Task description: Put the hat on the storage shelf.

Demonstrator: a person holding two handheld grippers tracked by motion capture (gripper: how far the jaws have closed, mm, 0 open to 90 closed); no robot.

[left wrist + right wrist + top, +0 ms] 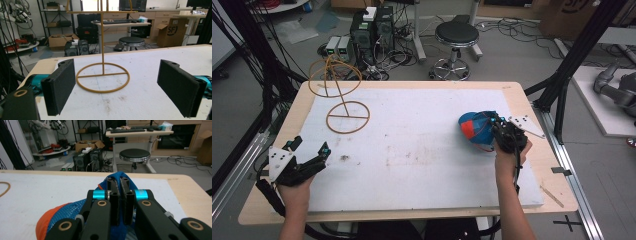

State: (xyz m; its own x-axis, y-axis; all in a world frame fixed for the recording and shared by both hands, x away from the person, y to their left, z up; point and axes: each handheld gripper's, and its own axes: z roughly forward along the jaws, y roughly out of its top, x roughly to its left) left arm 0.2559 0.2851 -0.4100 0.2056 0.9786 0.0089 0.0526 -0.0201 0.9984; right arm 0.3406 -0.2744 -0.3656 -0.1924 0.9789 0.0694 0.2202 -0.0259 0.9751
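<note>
High view: lying at about three o'clock on the white foam-covered wooden table, a blue and orange mesh fabric cap, bunched up near the right edge of the white sheet. Pressing into its three o'clock side, the right gripper, jaws closing on a fold of the blue cloth. Resting at eight o'clock near the table's left edge, the left gripper, jaws spreading wide with bare table between them, well apart from the cap. Standing at eleven o'clock, a tall golden wire stand with a ring base and a hoop top.

Left gripper view: showing two black padded jaws splayed far apart, touching nothing. Rising between them at twelve o'clock, farther off on the white sheet, the golden wire stand, upright on its ring base.

Right gripper view: showing both jaws pressed almost together, pinching a ridge of blue mesh at the tips. Spilling out beneath and to seven o'clock of the jaws, the cap, orange part lowest, blue part also peeking beyond the tips at twelve o'clock.
</note>
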